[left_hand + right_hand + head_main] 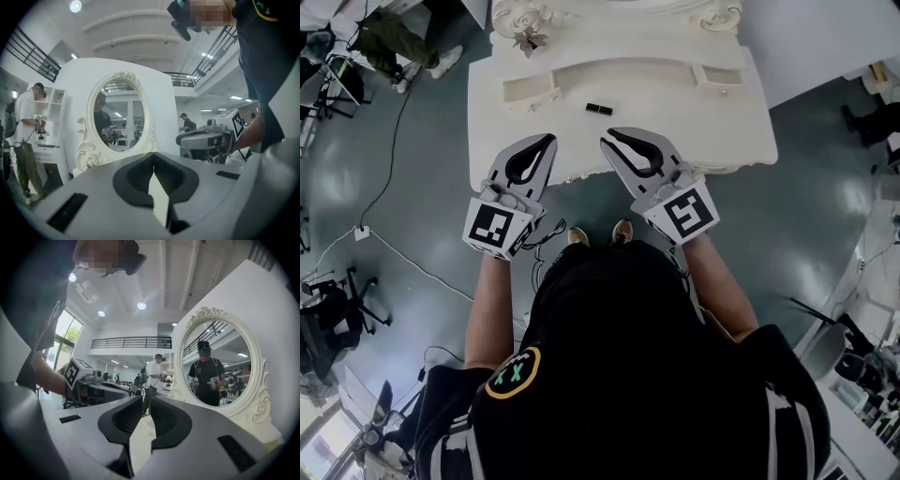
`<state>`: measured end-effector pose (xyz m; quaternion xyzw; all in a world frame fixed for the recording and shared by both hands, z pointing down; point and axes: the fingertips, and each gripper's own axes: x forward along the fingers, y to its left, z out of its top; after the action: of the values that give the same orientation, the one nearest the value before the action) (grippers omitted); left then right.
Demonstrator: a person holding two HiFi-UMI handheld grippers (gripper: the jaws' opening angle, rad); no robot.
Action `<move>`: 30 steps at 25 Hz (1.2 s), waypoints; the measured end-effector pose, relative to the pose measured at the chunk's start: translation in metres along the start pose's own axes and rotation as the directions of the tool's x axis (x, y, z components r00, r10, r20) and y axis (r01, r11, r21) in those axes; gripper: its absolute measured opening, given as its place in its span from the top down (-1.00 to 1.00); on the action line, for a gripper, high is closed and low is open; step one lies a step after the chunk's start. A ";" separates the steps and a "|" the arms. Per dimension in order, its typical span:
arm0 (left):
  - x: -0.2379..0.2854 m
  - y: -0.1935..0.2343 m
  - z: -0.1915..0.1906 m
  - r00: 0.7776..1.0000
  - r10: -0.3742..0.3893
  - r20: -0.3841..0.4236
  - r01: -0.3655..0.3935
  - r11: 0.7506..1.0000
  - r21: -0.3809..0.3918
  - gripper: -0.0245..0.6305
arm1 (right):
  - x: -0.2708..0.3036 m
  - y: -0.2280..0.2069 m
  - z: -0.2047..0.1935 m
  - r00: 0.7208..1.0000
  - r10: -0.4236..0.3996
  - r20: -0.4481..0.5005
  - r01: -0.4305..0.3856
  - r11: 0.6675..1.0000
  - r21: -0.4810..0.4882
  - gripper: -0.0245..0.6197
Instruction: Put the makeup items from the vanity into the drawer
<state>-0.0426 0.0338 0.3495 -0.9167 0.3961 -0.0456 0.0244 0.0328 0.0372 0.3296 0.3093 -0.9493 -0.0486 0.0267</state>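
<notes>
Grey workshop floor surrounds a white carved vanity (694,131); on its bare top lies one small black makeup tube (599,109), the only loose item I can pick out; every place below is given from that tube. Its long axis runs side to side, roughly along the vanity's front edge, with a slight tilt. The oval mirror (218,362) stands beyond it; both grippers sit on its near side, over the front edge, pointing level toward the mirror. The right gripper (608,142) is just short of the tube and a shade to its right; its jaws stand barely parted, a thin slit with nothing in it. The left gripper (547,141) is farther off, short of the tube and well to its left; its jaws meet at the tips, empty. The right one is therefore better placed, and since the tube lies crosswise to its reach, a straight advance with wider jaws should span the tube's narrow width; no open drawer shows in any view.
</notes>
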 end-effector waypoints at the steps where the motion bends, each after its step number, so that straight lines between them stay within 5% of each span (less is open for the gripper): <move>1: 0.000 0.000 0.000 1.000 0.000 -0.001 0.000 1.000 0.002 0.85 | 0.000 0.000 0.000 1.000 0.000 0.004 0.000 1.000 0.002 0.67; 5: 0.001 0.000 -0.001 1.000 -0.004 -0.003 0.004 1.000 -0.001 0.85 | 0.002 0.000 0.004 1.000 0.005 0.015 -0.005 1.000 0.007 0.53; 27: 0.004 0.007 -0.002 1.000 0.004 -0.002 -0.004 1.000 -0.001 0.85 | 0.007 -0.004 -0.007 1.000 0.008 -0.018 -0.008 1.000 0.012 -0.93; 30: 0.005 0.008 -0.002 1.000 0.010 0.000 -0.010 1.000 0.003 0.86 | 0.008 -0.005 -0.009 1.000 0.005 -0.017 -0.005 1.000 0.012 -0.94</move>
<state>-0.0452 0.0250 0.3514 -0.9146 0.4008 -0.0462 0.0261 0.0305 0.0277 0.3380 0.3074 -0.9502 -0.0400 0.0331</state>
